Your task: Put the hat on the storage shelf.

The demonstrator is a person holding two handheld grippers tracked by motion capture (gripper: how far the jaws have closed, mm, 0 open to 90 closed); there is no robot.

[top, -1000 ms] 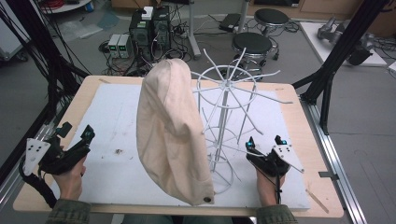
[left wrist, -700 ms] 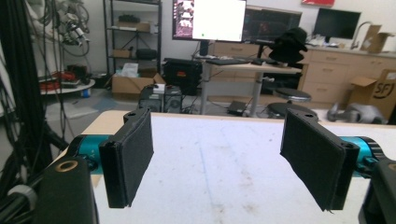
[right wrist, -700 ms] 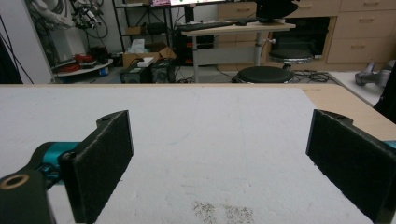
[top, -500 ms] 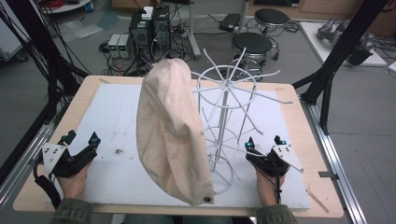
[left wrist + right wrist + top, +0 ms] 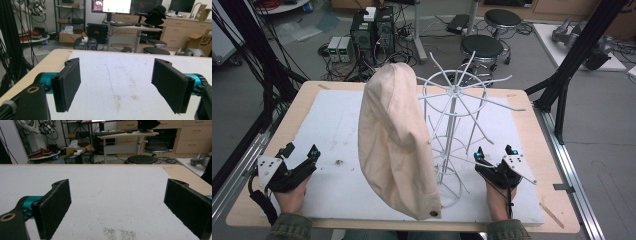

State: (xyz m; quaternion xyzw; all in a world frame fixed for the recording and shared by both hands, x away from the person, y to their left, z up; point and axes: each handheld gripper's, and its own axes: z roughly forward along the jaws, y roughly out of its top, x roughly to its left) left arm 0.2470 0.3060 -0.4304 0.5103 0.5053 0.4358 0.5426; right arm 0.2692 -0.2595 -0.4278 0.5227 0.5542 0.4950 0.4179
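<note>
A cream cloth (image 5: 394, 145) with a small metal eyelet at its lower corner hangs from the top of a white wire rack (image 5: 457, 115) that stands mid-table on a white mat (image 5: 332, 125). At the left front my left gripper (image 5: 301, 150) is held open by a hand, well left of the cloth. In the left gripper view the left gripper (image 5: 117, 62) shows only stained mat between its black pads. On the right, just beside the rack's base ring, my right gripper (image 5: 495, 151) is open. The right gripper (image 5: 117, 182) likewise has bare mat between its jaws.
The wooden table (image 5: 537, 135) has black frame posts at both sides. Beyond its far edge stand black stools (image 5: 482, 47) and computer boxes (image 5: 372, 30) with cables. Small dark specks (image 5: 337, 162) lie on the mat near the left gripper.
My left gripper has drawn back a little toward the near edge and sunk lower. The right gripper, cloth and rack have not moved.
</note>
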